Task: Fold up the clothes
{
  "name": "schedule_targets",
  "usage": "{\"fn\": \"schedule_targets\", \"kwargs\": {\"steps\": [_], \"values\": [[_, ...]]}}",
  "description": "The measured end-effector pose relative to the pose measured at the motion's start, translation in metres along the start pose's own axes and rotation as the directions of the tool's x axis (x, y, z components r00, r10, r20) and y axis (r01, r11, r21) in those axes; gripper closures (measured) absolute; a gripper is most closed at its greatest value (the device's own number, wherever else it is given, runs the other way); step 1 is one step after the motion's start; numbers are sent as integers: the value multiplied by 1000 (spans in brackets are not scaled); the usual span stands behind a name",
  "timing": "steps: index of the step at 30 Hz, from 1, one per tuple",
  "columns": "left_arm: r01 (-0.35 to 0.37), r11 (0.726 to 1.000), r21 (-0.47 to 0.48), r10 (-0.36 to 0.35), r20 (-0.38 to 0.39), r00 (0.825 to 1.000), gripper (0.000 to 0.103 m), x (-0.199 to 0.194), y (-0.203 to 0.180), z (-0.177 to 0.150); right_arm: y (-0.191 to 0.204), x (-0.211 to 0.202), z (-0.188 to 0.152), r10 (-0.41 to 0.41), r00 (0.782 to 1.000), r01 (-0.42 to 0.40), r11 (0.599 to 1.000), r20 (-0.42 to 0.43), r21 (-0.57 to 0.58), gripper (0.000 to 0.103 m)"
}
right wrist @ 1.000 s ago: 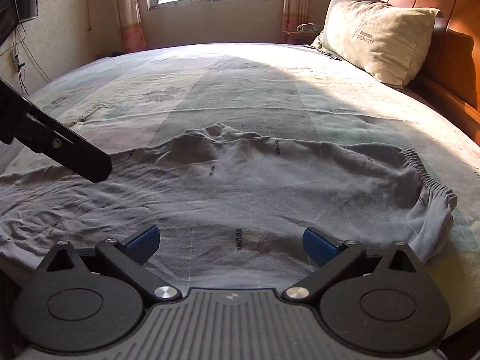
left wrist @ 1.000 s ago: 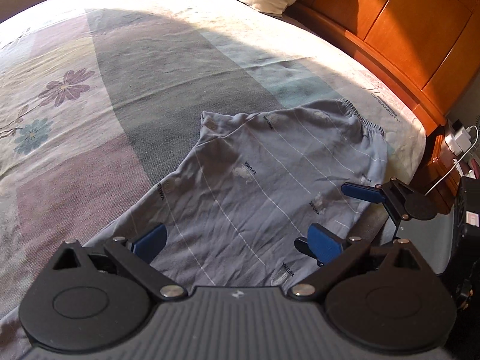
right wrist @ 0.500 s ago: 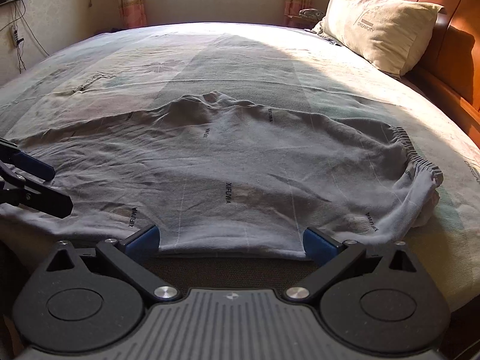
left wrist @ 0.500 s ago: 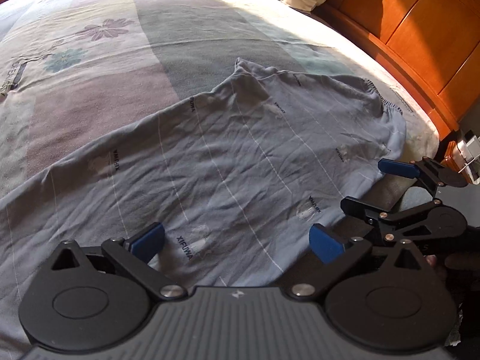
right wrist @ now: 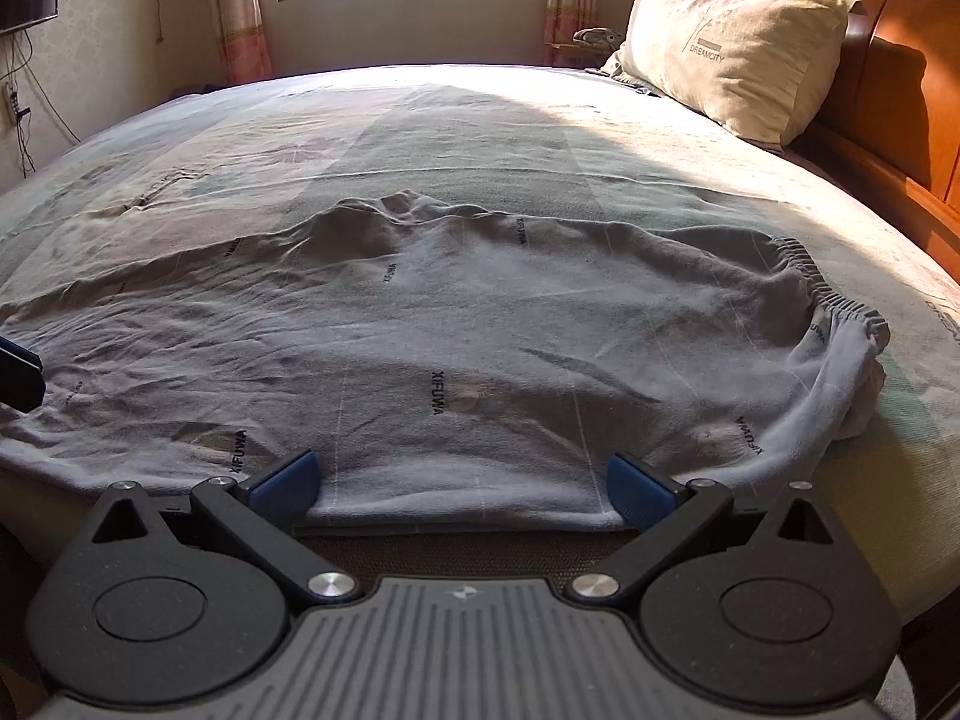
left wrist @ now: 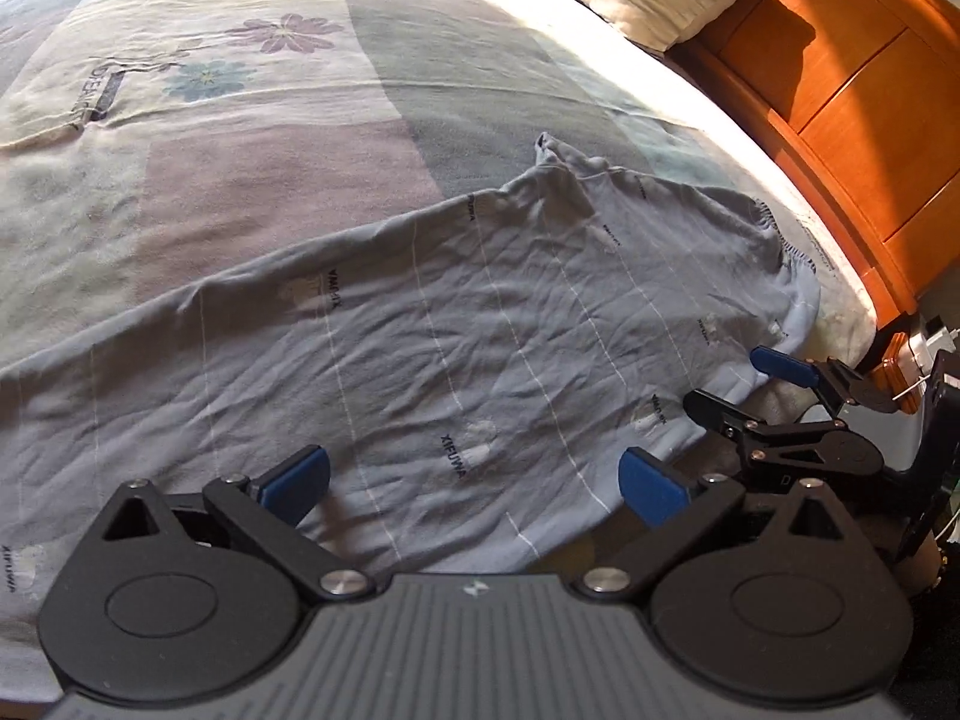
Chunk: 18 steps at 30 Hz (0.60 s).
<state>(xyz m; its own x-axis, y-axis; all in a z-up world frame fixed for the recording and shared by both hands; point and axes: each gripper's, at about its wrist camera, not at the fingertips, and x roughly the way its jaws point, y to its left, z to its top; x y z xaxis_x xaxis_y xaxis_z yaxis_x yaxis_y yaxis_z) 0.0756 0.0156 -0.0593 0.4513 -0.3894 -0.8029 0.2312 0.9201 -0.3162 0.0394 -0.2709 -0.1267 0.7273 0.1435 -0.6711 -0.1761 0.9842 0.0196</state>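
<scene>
Left gripper (left wrist: 474, 480): jaws wide apart, low over the near part of the trousers (left wrist: 480, 324), nothing between the blue pads (left wrist: 651, 483). Right gripper (right wrist: 465, 483): jaws also spread wide, straddling the trousers' near hem at the bed (right wrist: 480, 120) edge; contact with the cloth unclear. Grey trousers lie flat and creased across the bed's near side, elastic waistband toward the headboard (left wrist: 840, 84). Pillow (right wrist: 738, 54) at the head.
</scene>
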Motion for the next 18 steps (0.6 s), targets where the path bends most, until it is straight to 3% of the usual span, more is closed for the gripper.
{"fn": "schedule_targets", "kwargs": {"steps": [2, 6, 10, 12, 15, 18], "values": [[-19, 1000, 12, 19, 17, 1000, 1, -23, 16, 11, 0, 0, 0, 0, 1000, 0, 1000, 0, 1, 0], [-147, 988, 45, 145, 43, 988, 1, -86, 61, 29, 1, 0, 0, -5, 1000, 5, 1000, 2, 3, 0], [-325, 943, 68, 324, 34, 946, 1, -140, 109, 33, 2, 1, 0, -20, 1000, 20, 1000, 9, 14, 0], [-331, 942, 50, 331, 10, 943, 1, -153, 129, 26, 3, 1, 0, -29, 999, 28, 999, 14, 24, 0], [-249, 968, -10, 249, -18, 968, 1, -148, 153, 1, 5, 2, -1, -48, 999, 47, 998, 23, 46, 0], [-209, 977, -34, 208, -32, 978, 1, -125, 162, -26, 8, 1, 2, -73, 997, 72, 995, 9, 62, 0]]}}
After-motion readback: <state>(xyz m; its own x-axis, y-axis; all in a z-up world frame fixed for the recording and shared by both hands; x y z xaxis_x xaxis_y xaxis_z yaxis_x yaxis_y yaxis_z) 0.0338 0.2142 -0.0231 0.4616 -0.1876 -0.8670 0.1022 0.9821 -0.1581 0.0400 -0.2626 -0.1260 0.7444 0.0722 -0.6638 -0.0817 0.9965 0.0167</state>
